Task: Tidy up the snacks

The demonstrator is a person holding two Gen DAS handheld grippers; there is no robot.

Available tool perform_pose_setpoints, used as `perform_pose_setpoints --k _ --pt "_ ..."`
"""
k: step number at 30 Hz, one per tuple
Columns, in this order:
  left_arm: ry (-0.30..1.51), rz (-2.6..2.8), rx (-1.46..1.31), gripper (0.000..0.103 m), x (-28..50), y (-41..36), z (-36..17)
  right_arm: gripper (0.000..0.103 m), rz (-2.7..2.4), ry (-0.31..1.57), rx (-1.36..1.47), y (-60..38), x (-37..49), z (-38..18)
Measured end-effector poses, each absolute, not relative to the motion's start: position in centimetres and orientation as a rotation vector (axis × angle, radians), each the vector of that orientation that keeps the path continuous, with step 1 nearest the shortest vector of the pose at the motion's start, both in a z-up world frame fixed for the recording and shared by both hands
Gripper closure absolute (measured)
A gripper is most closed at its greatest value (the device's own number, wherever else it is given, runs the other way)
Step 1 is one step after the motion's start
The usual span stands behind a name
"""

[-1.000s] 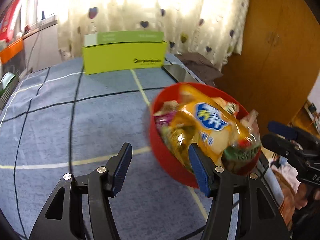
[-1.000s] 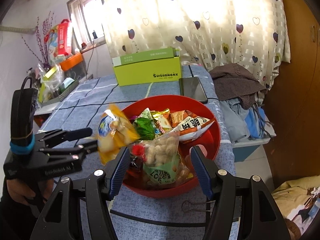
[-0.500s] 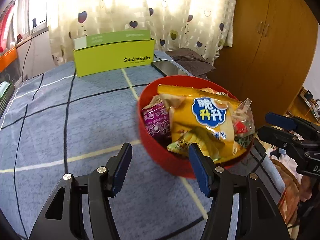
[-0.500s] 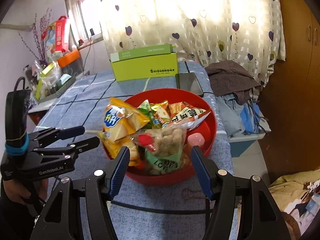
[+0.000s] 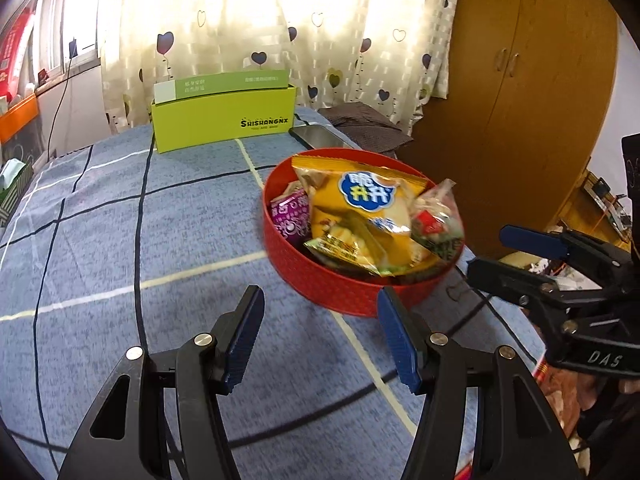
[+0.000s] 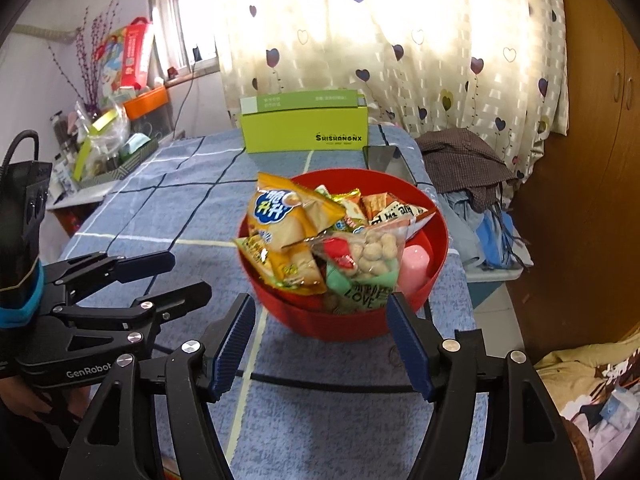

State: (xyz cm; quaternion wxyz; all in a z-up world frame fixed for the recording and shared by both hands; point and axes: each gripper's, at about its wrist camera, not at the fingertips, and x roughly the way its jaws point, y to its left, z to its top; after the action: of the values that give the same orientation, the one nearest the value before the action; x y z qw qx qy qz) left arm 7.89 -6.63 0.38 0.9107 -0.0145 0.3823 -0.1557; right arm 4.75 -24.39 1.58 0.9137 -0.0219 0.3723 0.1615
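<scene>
Snack packets fill a round red plastic bowl (image 6: pixel 436 240) that stands on the blue checked cloth of the worktop (image 5: pixel 120 240), toward its right side. Uppermost lies a yellow crisp bag with a blue cloud-shaped logo (image 6: pixel 288 216), leaning over the bowl's left rim. Just beside it, toward the near rim, sits a clear bag of peanuts with a green printed bottom (image 6: pixel 370 260); a small yellow-green packet (image 5: pixel 340 244) is tucked under the yellow bag. A purple wrapped packet (image 5: pixel 290 216) rests against the left inner wall, an orange-and-white packet (image 6: pixel 396 212) lies at the back, and a pale pink rounded object (image 6: pixel 414 270) sits low on the right side of the bowl.

Both tools hang clear of the bowl. The left gripper (image 5: pixel 320 340) has its blue-padded fingers spread wide apart with nothing between them, short of the bowl's near-left wall. The right gripper (image 6: pixel 320 340) also has its fingers spread apart and empty, just in front of the bowl.

Behind the bowl a dark smartphone (image 6: pixel 386 160) lies flat, and further back stands a lime-green cardboard box printed SHISHANGNX (image 5: pixel 224 122). A heart-patterned curtain (image 6: pixel 400 40) hangs behind the worktop.
</scene>
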Motion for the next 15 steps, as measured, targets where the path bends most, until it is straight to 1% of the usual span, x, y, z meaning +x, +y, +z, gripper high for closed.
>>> perform_pose_setpoints --k 8,15 --pt "0.797 -0.33 -0.053 0.043 6.7 -6.9 0.2 0.034 0.352 0.789 -0.047 -24.0 4.1 1.1" --pt "0.783 -0.286 -0.02 0.043 6.2 -7.2 0.3 0.034 0.355 0.803 -0.044 -24.0 3.9 0.6"
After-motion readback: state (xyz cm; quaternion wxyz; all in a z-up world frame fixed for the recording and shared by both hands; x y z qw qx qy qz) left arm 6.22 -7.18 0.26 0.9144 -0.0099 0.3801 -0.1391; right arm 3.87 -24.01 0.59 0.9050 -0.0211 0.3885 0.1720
